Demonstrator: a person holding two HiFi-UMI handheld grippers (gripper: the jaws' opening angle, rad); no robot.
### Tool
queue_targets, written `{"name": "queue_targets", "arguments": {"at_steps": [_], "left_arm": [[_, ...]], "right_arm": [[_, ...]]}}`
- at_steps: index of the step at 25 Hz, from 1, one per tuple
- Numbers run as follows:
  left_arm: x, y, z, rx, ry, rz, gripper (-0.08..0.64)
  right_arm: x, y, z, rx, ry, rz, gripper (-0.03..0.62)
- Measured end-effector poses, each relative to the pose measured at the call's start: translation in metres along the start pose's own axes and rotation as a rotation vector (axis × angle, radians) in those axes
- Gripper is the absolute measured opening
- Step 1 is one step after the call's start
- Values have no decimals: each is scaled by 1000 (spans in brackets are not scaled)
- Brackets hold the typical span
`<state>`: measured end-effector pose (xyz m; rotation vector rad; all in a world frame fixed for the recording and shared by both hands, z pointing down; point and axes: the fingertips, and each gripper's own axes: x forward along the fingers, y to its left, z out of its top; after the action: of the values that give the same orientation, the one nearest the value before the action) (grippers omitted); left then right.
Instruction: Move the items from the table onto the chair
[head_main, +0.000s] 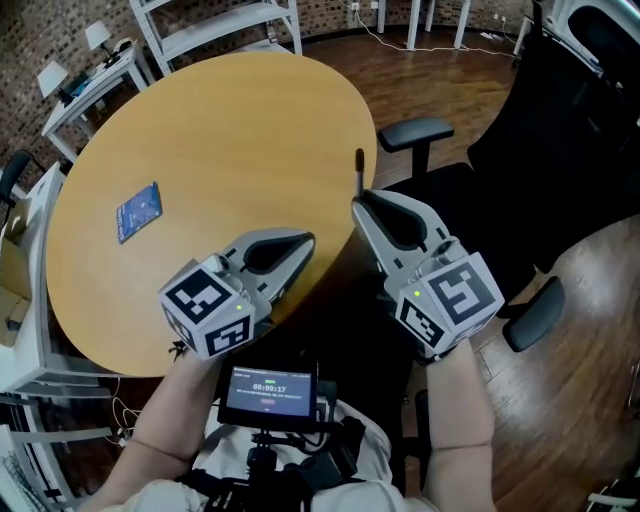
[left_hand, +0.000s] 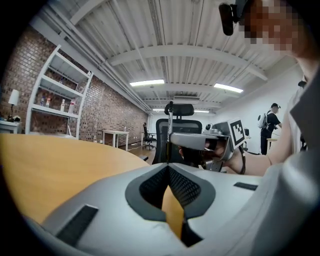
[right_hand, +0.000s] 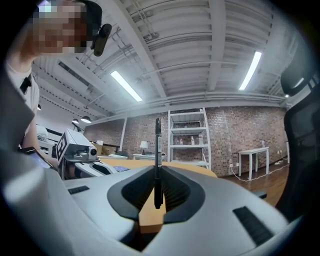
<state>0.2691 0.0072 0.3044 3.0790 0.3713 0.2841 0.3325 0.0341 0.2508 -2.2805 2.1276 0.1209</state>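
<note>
Pen (right_hand: 158, 160) upright, long axis vertical, clamped in right gripper (right_hand: 158, 176) fingers.

White shelving unit (right_hand: 189, 132) against brick wall (right_hand: 235, 135), ahead of the right gripper (right_hand: 158, 192); white table (right_hand: 254, 150) ahead-right. Lit screen (head_main: 270, 392) behind it.

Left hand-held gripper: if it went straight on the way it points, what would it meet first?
Probably the right hand-held gripper, shut on a pen, which sits dead ahead of the left hand-held gripper; the black chair stands behind it. Depth is hard to judge.
</note>
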Motion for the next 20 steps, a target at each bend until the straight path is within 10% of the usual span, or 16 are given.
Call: {"name": "queue_targets", "arguments": {"at_steps": [9,20], "left_arm": [[23,-14,7,8,0,-36,4],[45,-17,15,6,4,-60,5]], "right_arm": [[-78,-93,-50,17,122,-267,52],[-138,-181,-262,73,636,-396,52]]}}
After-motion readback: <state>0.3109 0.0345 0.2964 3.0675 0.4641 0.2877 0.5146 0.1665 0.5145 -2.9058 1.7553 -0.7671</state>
